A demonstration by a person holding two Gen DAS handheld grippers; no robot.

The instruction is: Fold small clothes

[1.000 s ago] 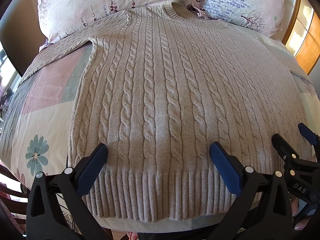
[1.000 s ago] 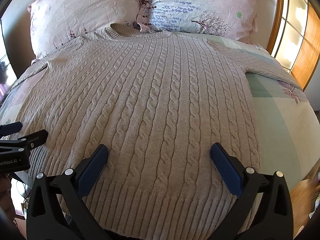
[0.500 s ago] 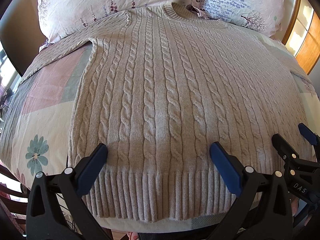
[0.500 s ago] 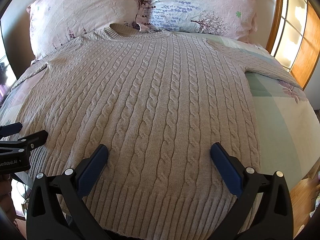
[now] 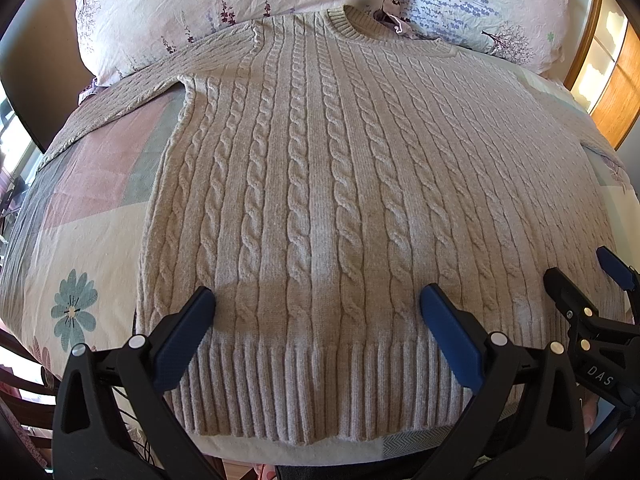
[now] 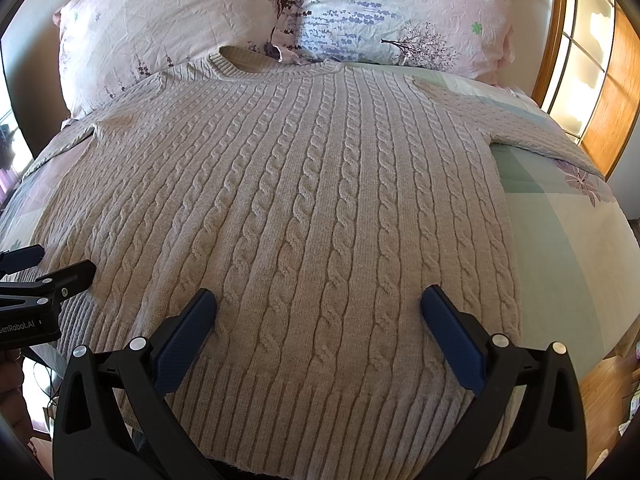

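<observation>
Beige cable-knit sweater [image 5: 320, 208] lies spread flat, front up, on a bed [image 5: 80, 248] covered with a patchwork sheet in cream, pink and grey-green with flower prints. Its ribbed collar [image 5: 352, 24] reaches the two floral pillows [image 6: 168, 28] at the head of the bed, and its ribbed hem [image 5: 312, 392] lies at the near edge. One sleeve [image 5: 120, 104] stretches out sideways across the sheet; the other sleeve [image 6: 532, 128] does the same on the opposite side.

The left gripper [image 5: 316, 316] hovers over the hem near the sweater's left side, its blue-padded fingers [image 5: 184, 336] spread wide apart and holding nothing. The right gripper [image 6: 318, 316] hangs above the hem toward the right side, its fingers [image 6: 452, 336] likewise wide apart and empty. Each gripper shows at the edge of the other's view.
</observation>
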